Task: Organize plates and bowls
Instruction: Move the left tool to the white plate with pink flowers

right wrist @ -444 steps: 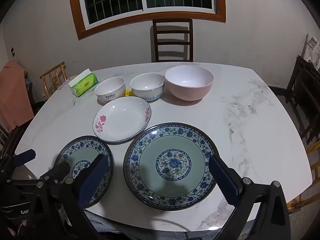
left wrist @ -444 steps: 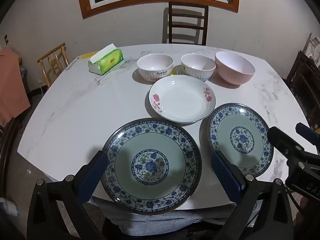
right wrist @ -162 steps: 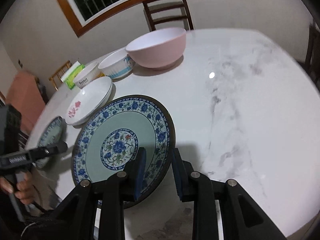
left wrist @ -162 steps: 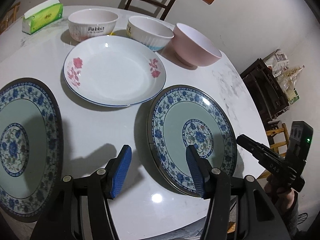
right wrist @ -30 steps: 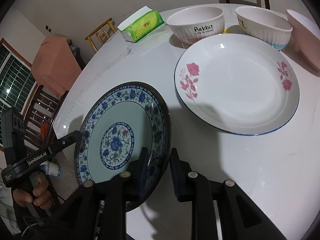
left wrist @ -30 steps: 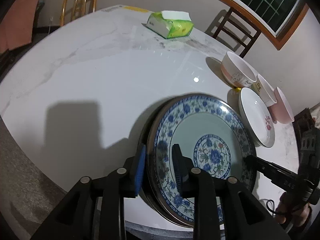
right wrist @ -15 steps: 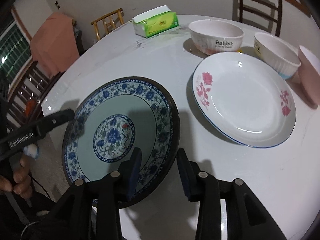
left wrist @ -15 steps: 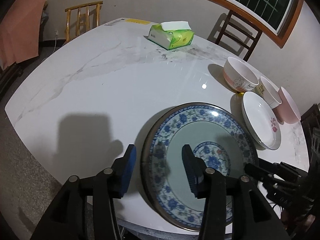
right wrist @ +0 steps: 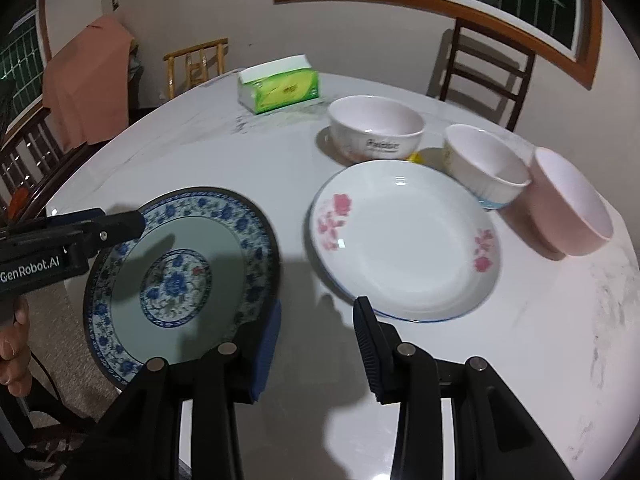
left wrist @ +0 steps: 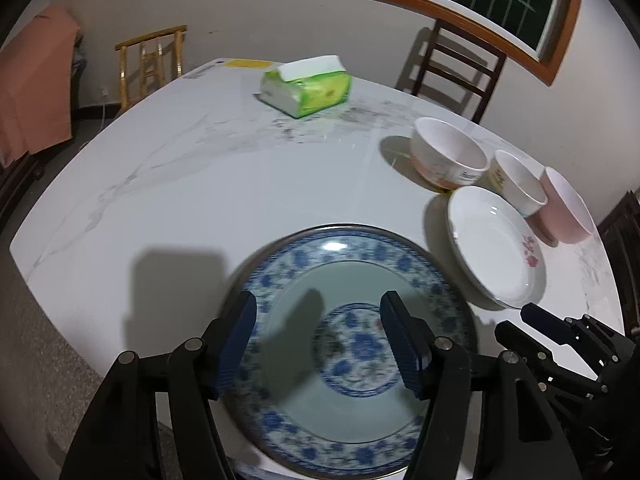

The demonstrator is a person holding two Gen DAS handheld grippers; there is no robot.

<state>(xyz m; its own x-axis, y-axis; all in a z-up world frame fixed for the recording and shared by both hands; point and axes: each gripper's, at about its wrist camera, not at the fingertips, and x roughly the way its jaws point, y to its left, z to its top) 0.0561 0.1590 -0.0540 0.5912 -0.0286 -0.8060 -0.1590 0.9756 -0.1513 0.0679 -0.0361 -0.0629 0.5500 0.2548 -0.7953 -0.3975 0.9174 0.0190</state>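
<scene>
Overhead and slightly tilted, two wrist views look across a white marble table (right wrist: 520, 360). At far left in the right wrist view, a hand (right wrist: 14, 344) holds the left gripper (left wrist: 316, 344), whose jaws stand apart with nothing pressed between them; they have just been opening. Below it, near the table's front edge, lie the blue-and-white patterned plates (right wrist: 180, 276), stacked one on the other, the lower one showing only as a dark rim. In the left wrist view the blue pads hang above this stack, one over its left rim and one over its centre, clear of it.

Further back on the table sits a green tissue pack (right wrist: 280, 86). The right gripper (right wrist: 316, 344) hovers over bare table between the stack and the white plate with pink flowers (right wrist: 404, 240); its jaws are parted and hold nothing, having just opened. Its left pad is just beside the stack's right rim.

Behind the flowered plate stand a white bowl with lettering (right wrist: 376, 132), a smaller white bowl (right wrist: 484, 168) and, rightmost, a pink bowl (right wrist: 568, 208), close together in a row.
</scene>
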